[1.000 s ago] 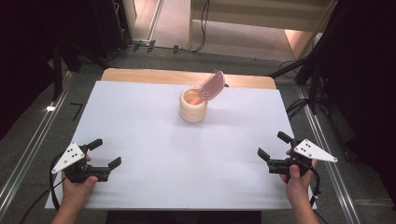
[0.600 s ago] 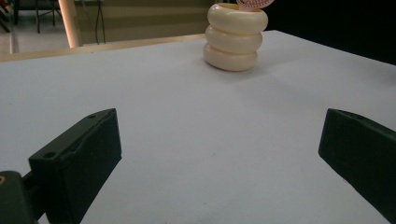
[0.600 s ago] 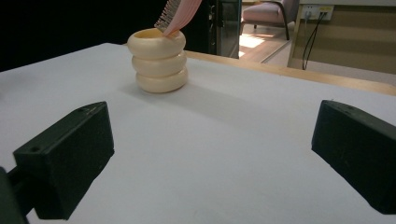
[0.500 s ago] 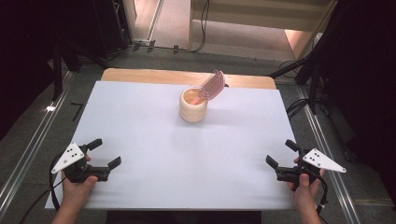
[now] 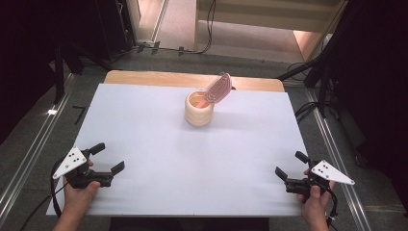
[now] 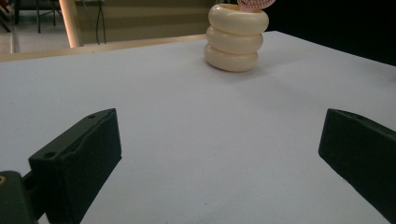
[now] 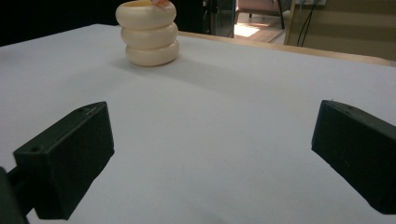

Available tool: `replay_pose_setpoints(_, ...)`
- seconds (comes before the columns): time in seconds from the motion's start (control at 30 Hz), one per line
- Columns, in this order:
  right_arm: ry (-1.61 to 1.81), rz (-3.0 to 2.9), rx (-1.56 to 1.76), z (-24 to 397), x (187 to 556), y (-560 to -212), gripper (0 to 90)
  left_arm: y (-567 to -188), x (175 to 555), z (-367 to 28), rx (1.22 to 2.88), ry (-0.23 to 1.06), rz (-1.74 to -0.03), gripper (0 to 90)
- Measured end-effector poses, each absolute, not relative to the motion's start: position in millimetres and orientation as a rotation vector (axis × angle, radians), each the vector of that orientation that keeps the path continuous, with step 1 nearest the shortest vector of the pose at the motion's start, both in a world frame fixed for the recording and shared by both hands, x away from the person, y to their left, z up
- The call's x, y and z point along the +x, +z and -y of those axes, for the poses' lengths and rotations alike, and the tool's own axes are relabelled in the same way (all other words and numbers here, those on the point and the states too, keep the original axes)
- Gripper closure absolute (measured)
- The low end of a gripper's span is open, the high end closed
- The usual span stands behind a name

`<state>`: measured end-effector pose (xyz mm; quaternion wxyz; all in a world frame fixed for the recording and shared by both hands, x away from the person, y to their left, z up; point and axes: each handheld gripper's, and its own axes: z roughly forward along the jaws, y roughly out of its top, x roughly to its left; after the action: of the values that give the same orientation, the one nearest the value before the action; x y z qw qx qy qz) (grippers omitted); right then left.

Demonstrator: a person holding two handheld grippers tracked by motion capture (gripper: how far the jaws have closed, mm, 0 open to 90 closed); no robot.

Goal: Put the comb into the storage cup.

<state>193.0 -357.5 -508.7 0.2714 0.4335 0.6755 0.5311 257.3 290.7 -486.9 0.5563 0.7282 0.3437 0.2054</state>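
While two grippers gape, one cup [image 5: 199, 109] holds one spatula [image 5: 217, 88].

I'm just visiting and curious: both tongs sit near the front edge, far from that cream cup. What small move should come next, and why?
Probably one hand should reach forward toward the ringed cream cup, likely the right tongs, since the pink ridged piece leans out of the cup toward that side. Both the right and the left tongs are open, empty and well short of it.

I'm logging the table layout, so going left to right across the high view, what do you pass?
Left gripper → cream ribbed cup → pink ridged paddle leaning out of the cup → right gripper, all over the white table sheet.
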Motion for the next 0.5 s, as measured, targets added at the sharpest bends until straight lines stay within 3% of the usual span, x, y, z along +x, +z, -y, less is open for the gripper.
replay_pose_setpoints(0.5, 1.447, -1.804, 1.164, 357.1, 192.7, -514.4, 0.0, -487.1, 257.2, -290.6, 1.721, 0.484, -0.81, 0.0)
